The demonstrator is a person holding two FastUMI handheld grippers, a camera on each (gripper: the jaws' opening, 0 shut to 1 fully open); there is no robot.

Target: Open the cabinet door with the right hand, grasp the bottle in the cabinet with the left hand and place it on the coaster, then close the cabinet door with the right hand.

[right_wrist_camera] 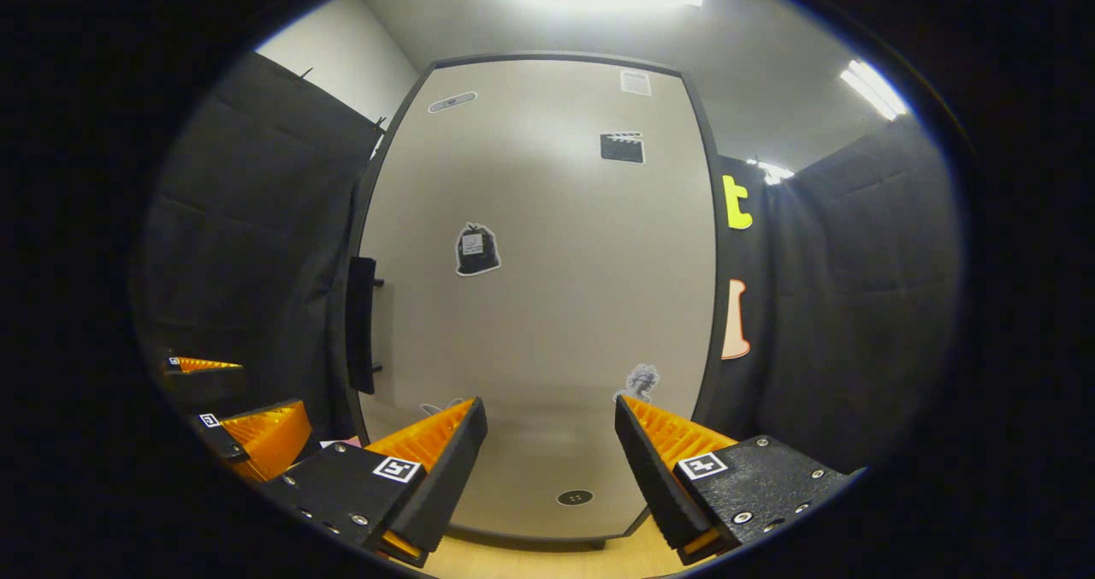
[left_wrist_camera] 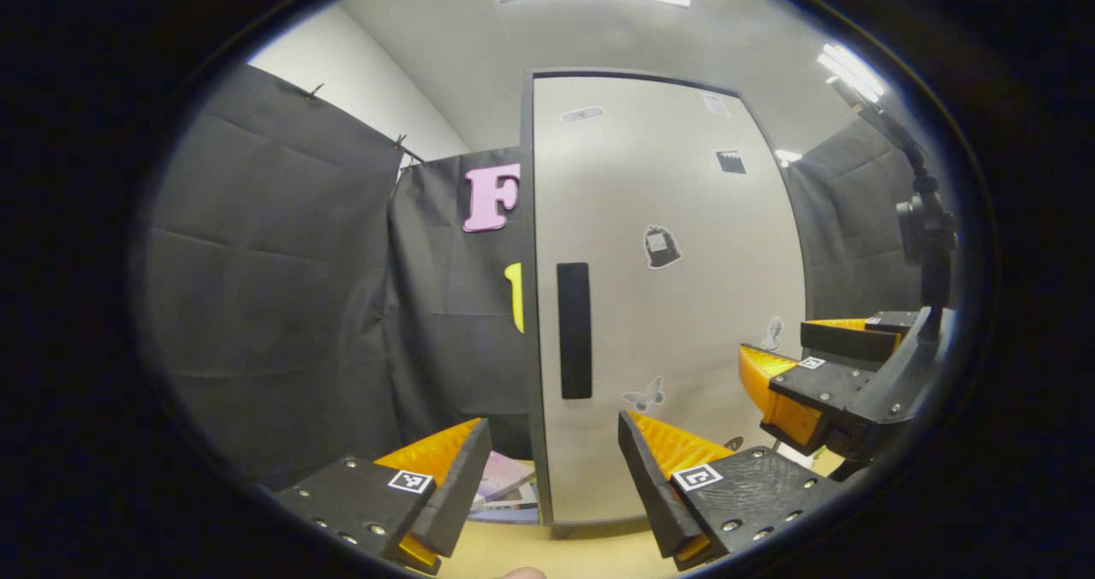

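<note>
just one closed cabinet door [right_wrist_camera: 547, 305], one dark handle [right_wrist_camera: 362, 325], left gripper [left_wrist_camera: 554, 476] released, right gripper [right_wrist_camera: 550, 451] released

Pale grey cabinet door [right_wrist_camera: 547, 305] with black handle [left_wrist_camera: 574, 330]; tabletop [left_wrist_camera: 547, 553] seemingly light wood.

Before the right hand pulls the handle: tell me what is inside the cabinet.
The cabinet door is shut, so the inside is covered and no bottle can be seen. Visible are the door's front with stickers and its dark handle at the left edge. Both grippers hang open before it.
</note>
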